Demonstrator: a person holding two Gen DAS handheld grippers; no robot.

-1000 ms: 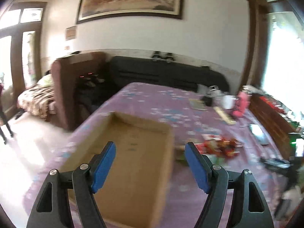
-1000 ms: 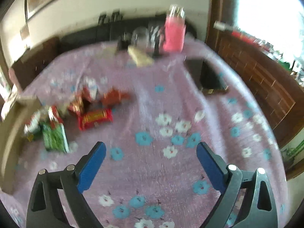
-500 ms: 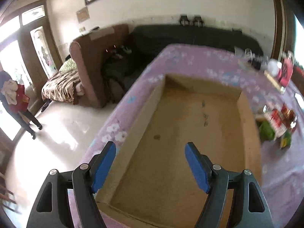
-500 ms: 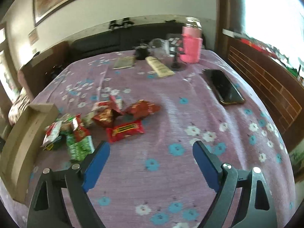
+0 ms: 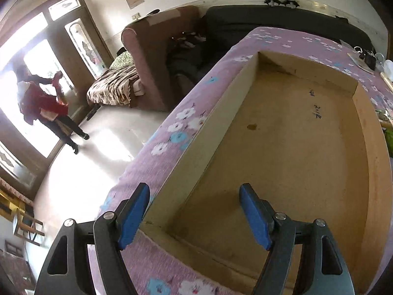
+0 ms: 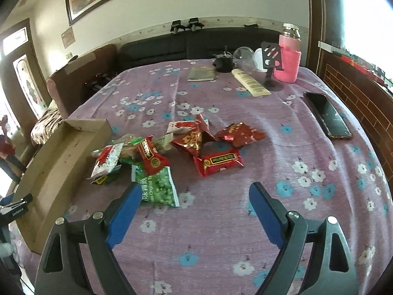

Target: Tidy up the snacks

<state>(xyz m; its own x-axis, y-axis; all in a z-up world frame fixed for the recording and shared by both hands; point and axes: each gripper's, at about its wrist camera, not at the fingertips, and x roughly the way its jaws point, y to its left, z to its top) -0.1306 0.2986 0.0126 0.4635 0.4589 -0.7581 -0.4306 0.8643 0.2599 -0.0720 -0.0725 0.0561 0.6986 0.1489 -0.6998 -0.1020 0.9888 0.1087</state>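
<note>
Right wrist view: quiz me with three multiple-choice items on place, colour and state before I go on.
1. Where does the cardboard box sit relative to the snack pile in this view?
A. left of it
B. right of it
C. on top of it
2. What colour is the snack packet nearest the right tongs?
A. blue
B. green
C. yellow
3. What is inside the box?
A. several snacks
B. a phone
C. nothing

Answers: 1 A, the box lies at the table's left edge; 2 B, its wrapper is green and white; 3 C, the left wrist view shows a bare floor.
</note>
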